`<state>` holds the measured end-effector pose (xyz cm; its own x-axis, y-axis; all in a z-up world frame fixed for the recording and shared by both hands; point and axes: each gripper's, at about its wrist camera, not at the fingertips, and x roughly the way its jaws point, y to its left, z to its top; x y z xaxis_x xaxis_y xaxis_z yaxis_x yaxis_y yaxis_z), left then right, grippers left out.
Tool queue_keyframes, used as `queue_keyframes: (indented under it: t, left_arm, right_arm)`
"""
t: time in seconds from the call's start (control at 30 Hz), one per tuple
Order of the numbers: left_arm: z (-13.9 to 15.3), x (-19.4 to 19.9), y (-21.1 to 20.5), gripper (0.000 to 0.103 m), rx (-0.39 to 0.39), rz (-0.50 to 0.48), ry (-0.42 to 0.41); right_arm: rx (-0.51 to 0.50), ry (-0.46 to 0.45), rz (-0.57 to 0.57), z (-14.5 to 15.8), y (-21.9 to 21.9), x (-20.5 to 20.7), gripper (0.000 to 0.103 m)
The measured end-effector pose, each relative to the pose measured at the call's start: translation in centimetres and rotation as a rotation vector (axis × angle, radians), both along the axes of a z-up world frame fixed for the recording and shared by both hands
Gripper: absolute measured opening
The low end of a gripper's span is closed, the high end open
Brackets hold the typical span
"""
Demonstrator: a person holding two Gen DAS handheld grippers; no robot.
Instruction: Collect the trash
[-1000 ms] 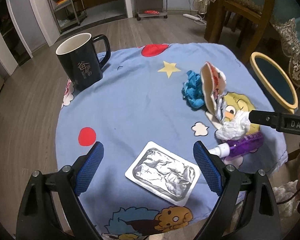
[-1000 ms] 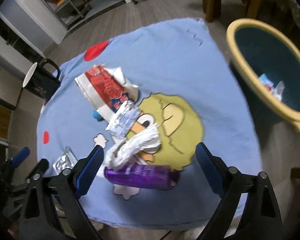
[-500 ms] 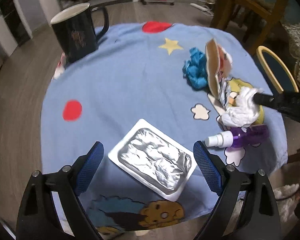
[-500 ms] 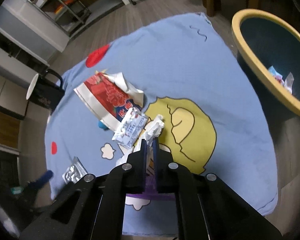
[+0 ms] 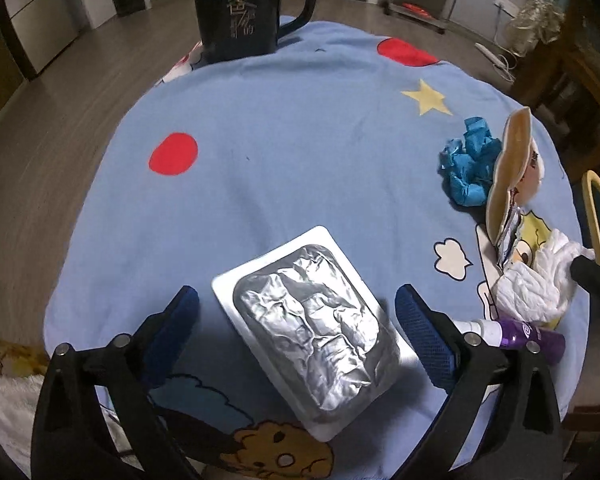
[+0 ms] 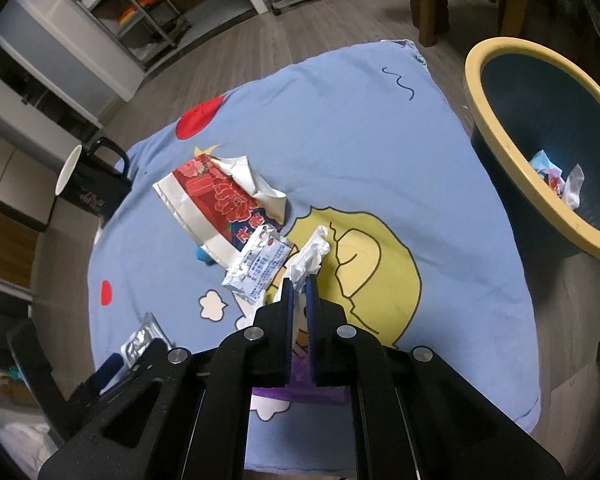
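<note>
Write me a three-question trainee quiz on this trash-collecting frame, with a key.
1. True or false: the right tongs are shut on the white tissue.
2. What lies between the open left tongs? A) blue crumpled paper B) silver foil pack C) mug
3. Fill in: trash already lies inside the yellow-rimmed ____.

Key: 1 true; 2 B, the silver foil pack; 3 bin.
</note>
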<state>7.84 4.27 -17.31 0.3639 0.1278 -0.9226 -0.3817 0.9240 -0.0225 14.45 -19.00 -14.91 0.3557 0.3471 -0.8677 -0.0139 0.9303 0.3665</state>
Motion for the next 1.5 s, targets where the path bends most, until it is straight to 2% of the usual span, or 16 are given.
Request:
queue_keyframes:
  t: [0.1, 0.23, 0.27, 0.33, 0.4, 0.53, 0.63, 0.83, 1.03, 1.17, 1.37, 1.5]
  left_arm:
    - [-0.9, 0.2, -0.7, 0.097, -0.010, -0.012, 0.030]
    - [-1.0, 0.4, -1.5, 0.096, 0.033, -0.060, 0.038]
    - [-0.9, 0.5, -1.5, 0.092, 0.040, -0.071, 0.039]
    - [-0.4, 0.6, -1.6, 0.073, 0.039, -0.098, 0.019]
    - [-0.3, 1.0, -1.5, 0.068, 0.032, -0.118, 0.024]
    - [0.8, 1.1, -0.9, 0.067, -0.009, -0.119, 0.000]
    - [2.6, 1.0, -1.1, 0.067, -0.023, -0.160, -0.051]
    - [6.6, 1.1, -4.4, 0.067, 0.058, -0.331, -0.172]
    - [9.7, 0.8, -8.2, 0.067, 0.082, -0.497, -0.264]
    - [10.9, 1.2, -9.7, 0.068, 0.073, -0.578, -0.299]
    - [12.1, 1.5, -11.5, 0.067, 0.023, -0.659, -0.314]
    - [12.0, 1.7, -12.2, 0.068, 0.010, -0.691, -0.319]
  right_arm:
    - [-0.004, -0.003, 0.005, 0.0, 0.0, 0.0, 0.007]
    - [-0.007, -0.010, 0.010, 0.2, -0.1, 0.0, 0.007]
    - [-0.009, -0.012, 0.011, 0.2, -0.2, 0.0, 0.007]
    - [-0.011, -0.018, 0.010, 0.4, -0.1, 0.0, 0.007]
    - [-0.009, -0.023, 0.008, 0.6, -0.1, 0.0, 0.007]
    - [-0.003, -0.036, 0.006, 1.1, -0.2, -0.1, 0.007]
    - [-0.002, -0.054, -0.003, 1.9, -0.7, -0.1, 0.007]
    - [0.023, -0.118, -0.066, 5.2, -3.1, 0.0, 0.007]
    - [0.033, -0.185, -0.083, 8.8, -5.4, 0.3, 0.007]
    - [0.035, -0.233, -0.083, 11.3, -7.1, 0.5, 0.007]
    - [0.105, -0.286, -0.087, 15.0, -11.7, 1.0, 0.007]
    - [0.033, -0.325, -0.064, 16.0, -14.0, 1.2, 0.007]
